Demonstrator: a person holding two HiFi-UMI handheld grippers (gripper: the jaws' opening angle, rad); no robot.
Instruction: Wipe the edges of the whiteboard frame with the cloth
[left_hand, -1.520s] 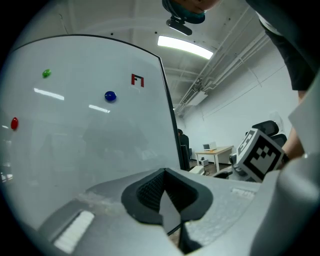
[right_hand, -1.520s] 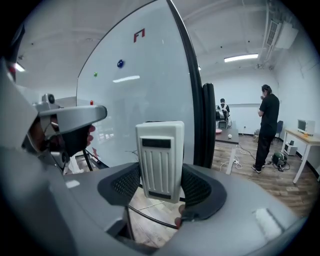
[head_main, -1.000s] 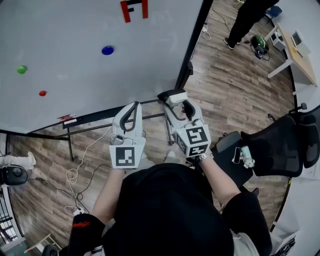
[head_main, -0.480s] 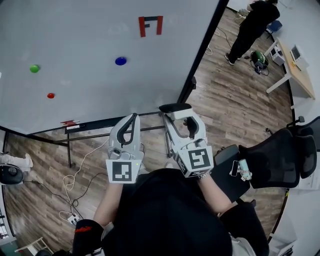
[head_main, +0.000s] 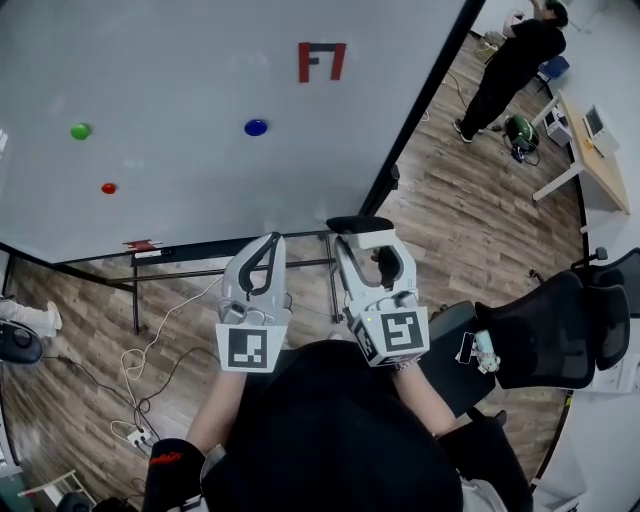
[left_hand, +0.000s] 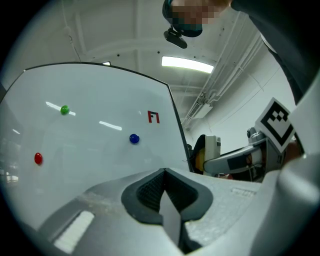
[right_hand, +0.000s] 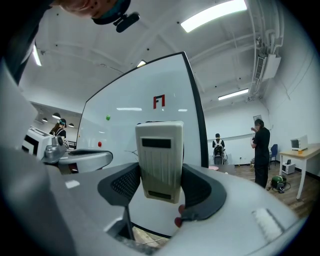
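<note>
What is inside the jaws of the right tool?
A cream ribbed rectangular plastic block sits clamped in the right tool. The head view shows a black layer on its far end. It hides part of the large black-framed whiteboard behind it. No cloth shows.

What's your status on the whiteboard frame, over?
Left gripper shut, empty. Right gripper shut on white eraser block, near lower corner of whiteboard frame; contact unclear. No cloth seen. Nothing in the way.

The whiteboard (head_main: 200, 100) is cut off by the head view's top and left edges.
</note>
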